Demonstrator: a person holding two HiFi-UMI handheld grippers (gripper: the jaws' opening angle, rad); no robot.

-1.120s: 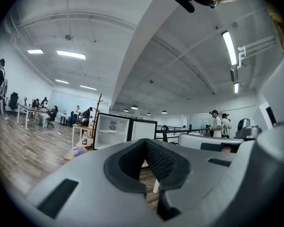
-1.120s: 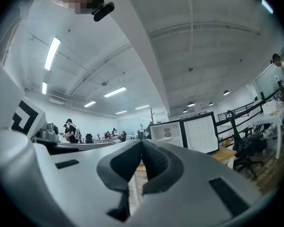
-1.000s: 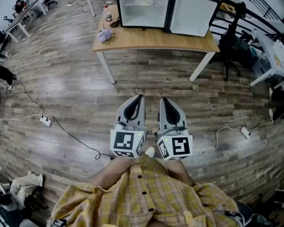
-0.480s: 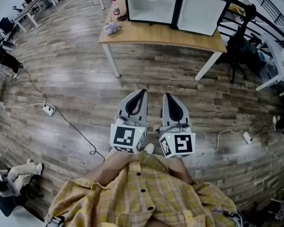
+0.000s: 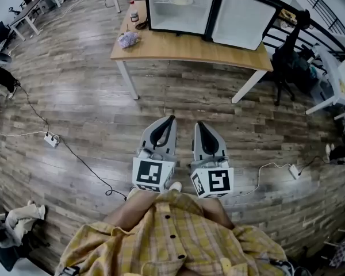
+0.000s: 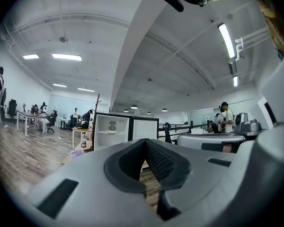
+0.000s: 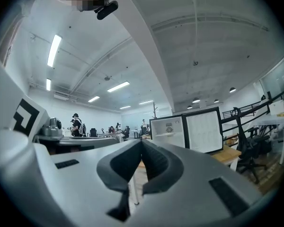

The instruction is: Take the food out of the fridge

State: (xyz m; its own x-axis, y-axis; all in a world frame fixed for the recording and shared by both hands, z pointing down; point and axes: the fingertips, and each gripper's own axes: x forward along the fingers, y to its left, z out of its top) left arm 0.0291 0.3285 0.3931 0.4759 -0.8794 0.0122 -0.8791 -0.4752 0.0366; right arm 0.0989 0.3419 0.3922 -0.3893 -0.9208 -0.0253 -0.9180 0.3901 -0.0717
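A small fridge (image 5: 178, 10) stands open on the wooden table (image 5: 190, 48), its door (image 5: 241, 19) swung out to the right. On the upper shelf lies a pale flat dish of food (image 5: 181, 0). My left gripper (image 5: 171, 118) and right gripper (image 5: 197, 123) hang side by side over the floor, well short of the table. Both are shut and hold nothing. In the left gripper view the fridge (image 6: 111, 129) shows far off beyond the left gripper (image 6: 144, 140). In the right gripper view the fridge (image 7: 169, 126) and its door (image 7: 203, 130) show beyond the right gripper (image 7: 142, 141).
A bottle (image 5: 133, 17) and a crumpled purple bag (image 5: 128, 39) sit at the table's left end. An office chair (image 5: 287, 62) stands right of the table. A power strip (image 5: 50, 140) and cables lie on the wooden floor. People stand at desks in the distance.
Both grippers stay shut and side by side. The table and fridge have shifted in the head view and look slightly larger as the person moves.
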